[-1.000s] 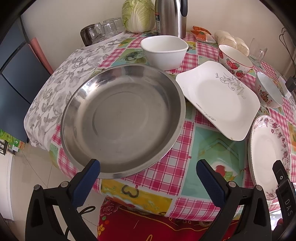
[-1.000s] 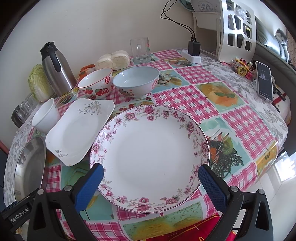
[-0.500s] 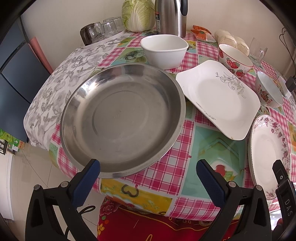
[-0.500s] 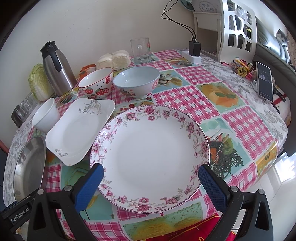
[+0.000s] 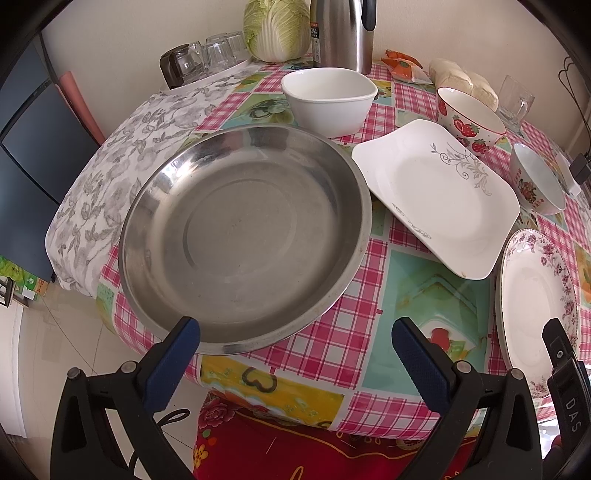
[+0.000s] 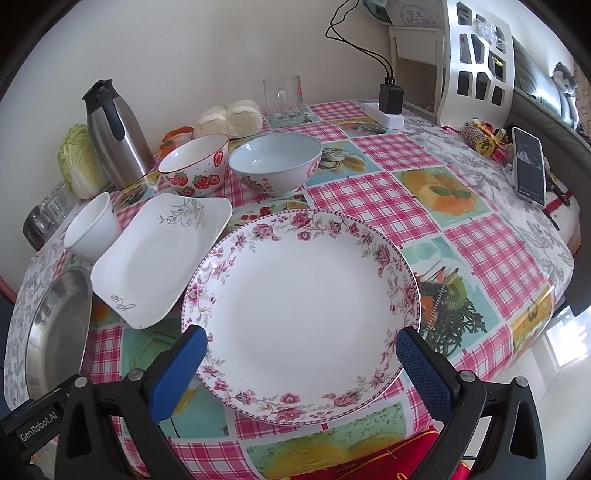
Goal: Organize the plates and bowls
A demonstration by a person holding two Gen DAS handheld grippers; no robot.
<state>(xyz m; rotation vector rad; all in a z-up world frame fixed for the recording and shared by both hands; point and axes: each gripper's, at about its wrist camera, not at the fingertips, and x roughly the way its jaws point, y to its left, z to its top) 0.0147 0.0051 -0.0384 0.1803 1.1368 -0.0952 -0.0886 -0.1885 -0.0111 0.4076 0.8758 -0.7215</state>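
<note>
A steel pan point(image 5: 243, 236) lies at the table's near left edge, also in the right wrist view point(image 6: 55, 332). A white square plate point(image 5: 439, 195) point(image 6: 162, 254) lies beside it, then a round floral plate point(image 6: 303, 310) point(image 5: 535, 295). Behind stand a white bowl point(image 5: 328, 99) point(image 6: 92, 229), a strawberry bowl point(image 5: 469, 118) point(image 6: 195, 166) and a pale blue bowl point(image 6: 277, 162) point(image 5: 535, 181). My left gripper point(image 5: 295, 350) is open and empty, just short of the pan's near rim. My right gripper point(image 6: 301, 354) is open and empty, with its fingers either side of the floral plate's near rim.
A steel thermos point(image 6: 114, 133), a cabbage point(image 5: 277, 26), drinking glasses point(image 5: 207, 59), buns point(image 6: 229, 118) and a glass mug point(image 6: 284, 99) stand along the back. A phone point(image 6: 530, 166) and a charger block point(image 6: 389, 103) are at the far right. The checked tablecloth point(image 6: 369, 195) drops off near me.
</note>
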